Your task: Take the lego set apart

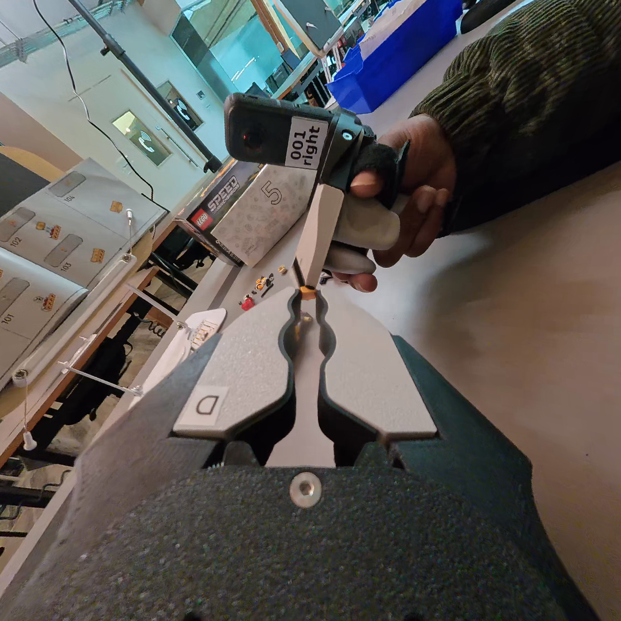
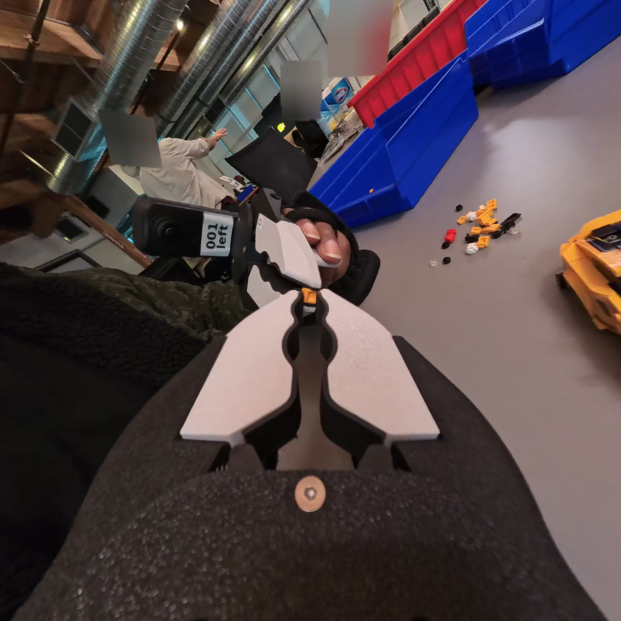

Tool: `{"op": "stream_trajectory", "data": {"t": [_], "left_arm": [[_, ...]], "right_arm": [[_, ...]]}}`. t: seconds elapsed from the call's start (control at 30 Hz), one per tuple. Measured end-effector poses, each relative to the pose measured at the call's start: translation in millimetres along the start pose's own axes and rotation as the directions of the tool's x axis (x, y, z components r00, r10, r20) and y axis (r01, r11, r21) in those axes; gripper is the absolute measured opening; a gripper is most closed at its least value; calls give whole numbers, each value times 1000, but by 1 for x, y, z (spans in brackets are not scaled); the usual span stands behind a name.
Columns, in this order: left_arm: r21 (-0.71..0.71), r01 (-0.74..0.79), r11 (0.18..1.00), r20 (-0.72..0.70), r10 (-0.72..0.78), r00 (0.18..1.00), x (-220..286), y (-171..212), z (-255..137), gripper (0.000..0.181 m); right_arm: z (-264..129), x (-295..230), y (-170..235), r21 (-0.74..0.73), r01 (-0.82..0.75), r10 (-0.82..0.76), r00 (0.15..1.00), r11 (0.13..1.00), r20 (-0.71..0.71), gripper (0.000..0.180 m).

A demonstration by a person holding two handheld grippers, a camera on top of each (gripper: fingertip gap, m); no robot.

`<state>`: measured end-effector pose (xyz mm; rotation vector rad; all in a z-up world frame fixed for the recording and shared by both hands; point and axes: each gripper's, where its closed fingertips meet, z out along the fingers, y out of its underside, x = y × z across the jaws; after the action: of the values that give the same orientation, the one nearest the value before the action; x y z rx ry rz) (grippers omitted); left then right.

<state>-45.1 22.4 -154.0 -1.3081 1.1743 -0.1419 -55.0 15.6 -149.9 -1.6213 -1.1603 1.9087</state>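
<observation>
orange small piece [image 1: 307, 291] pinched tip-to-tip between both: left gripper [image 1: 306, 295] and right gripper [image 2: 309, 297] each closed on it, meeting head-on above the desk [image 2: 504, 369]. yellow car [image 2: 594, 268] sits well off to right gripper's side.

Grey table [image 2: 504, 336], blue bins [image 2: 420, 141], silver ceiling ducts [image 2: 141, 50]

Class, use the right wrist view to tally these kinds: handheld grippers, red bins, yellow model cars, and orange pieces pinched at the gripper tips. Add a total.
Grippers: 2, the left gripper and the right gripper
Red bin: 1
Yellow model car: 1
Orange piece pinched at the tips: 1
Total: 5
</observation>
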Motion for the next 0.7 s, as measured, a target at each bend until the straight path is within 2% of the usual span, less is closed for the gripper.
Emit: {"op": "stream_trajectory", "data": {"t": [0.13,0.23,0.4,0.53,0.7], "left_arm": [[-88,81,993,74,-75,994,-24,20,-6,8],[-197,211,957,177,-177,968,-56,55,-19,8],[-432,418,799,332,-290,898,-90,137,-46,8],[-534,559,634,389,-403,829,-83,178,-61,8],[-529,617,583,443,-429,787,-85,188,-71,12]], "right_arm": [[-11,9,-11,35,51,-48,996,998,-72,11],[-31,33,-18,9,192,-182,946,981,-269,12],[-70,65,-34,-45,329,-303,795,943,-525,13],[-87,73,-41,-28,344,-295,756,938,-584,12],[-89,75,-41,-31,341,-293,752,939,-590,12]]}}
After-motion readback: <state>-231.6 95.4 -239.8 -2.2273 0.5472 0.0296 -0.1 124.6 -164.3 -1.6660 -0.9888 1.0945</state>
